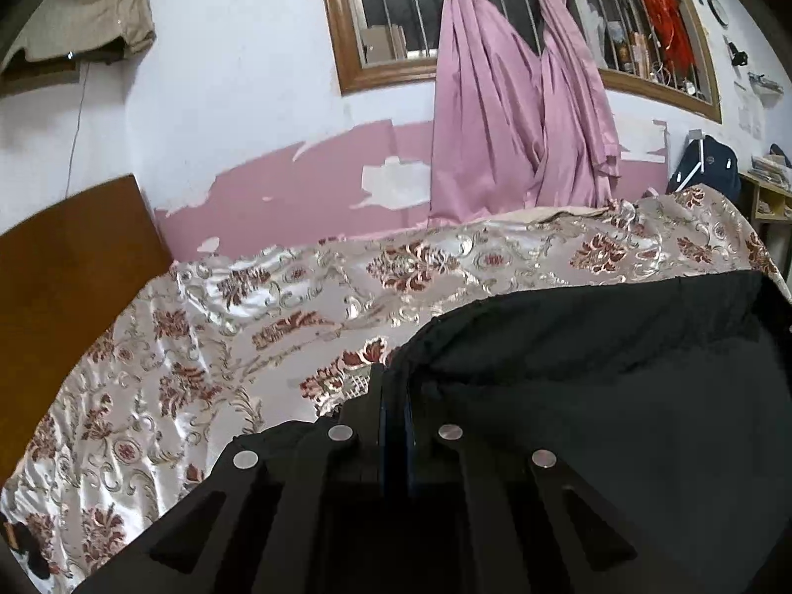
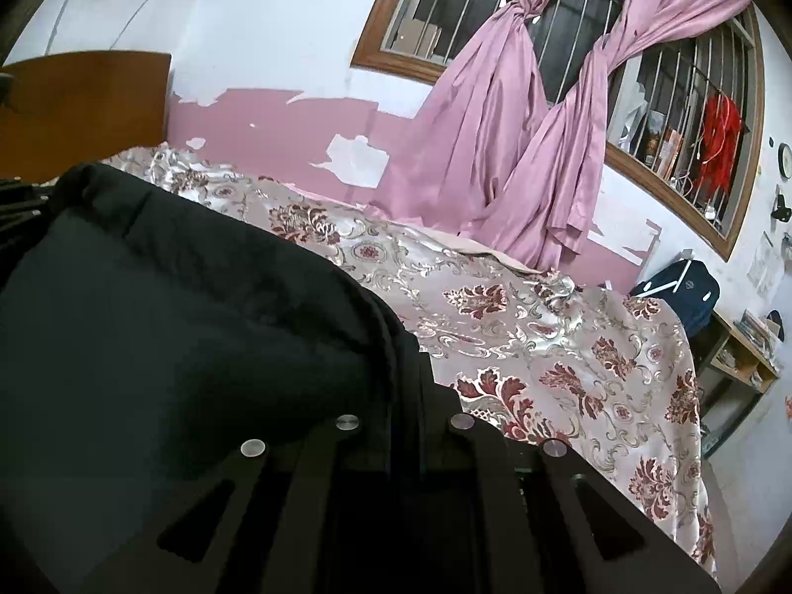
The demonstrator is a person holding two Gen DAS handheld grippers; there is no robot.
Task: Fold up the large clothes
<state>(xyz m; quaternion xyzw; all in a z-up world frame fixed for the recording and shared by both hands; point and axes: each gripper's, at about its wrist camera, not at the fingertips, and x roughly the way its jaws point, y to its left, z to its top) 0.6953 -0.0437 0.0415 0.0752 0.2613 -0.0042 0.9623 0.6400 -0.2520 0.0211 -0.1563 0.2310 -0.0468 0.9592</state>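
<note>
Holding large black soft fabric garment over floral satin bed | left tool and right tool pinching its edge | limp, light, best gripped at corners.

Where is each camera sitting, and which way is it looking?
Left wrist: sits on the left tool, looking along its shut fingers over the black garment and flowered bedspread toward the barred window.
Right wrist: sits on the right tool, shut on the black garment, facing the same wall.
Both share the garment, bedspread, pink curtains and window. No hand shows.
</note>
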